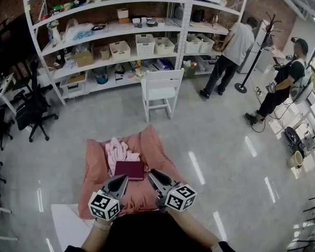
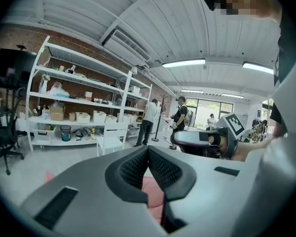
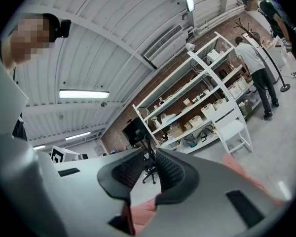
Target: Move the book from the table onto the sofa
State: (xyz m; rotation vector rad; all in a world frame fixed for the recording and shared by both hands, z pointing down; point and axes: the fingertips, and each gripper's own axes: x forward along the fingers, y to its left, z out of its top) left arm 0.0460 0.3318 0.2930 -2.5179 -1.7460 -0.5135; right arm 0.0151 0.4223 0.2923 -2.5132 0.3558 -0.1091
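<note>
The maroon book [image 1: 129,170] lies flat on the pink cover [image 1: 97,175], just beyond both tips. At its near edge the left hand-held gripper [image 1: 124,178] is closed and empty. Just to the book's right, the right hand-held gripper [image 1: 152,174] sits slightly apart, empty too.

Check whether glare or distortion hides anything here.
Head view: fisheye bows the white metal shelving, light streaks glare on the glossy grey floor, dark red book clear. Left gripper view: far windows washed out. Right gripper view: black vignette corners.
</note>
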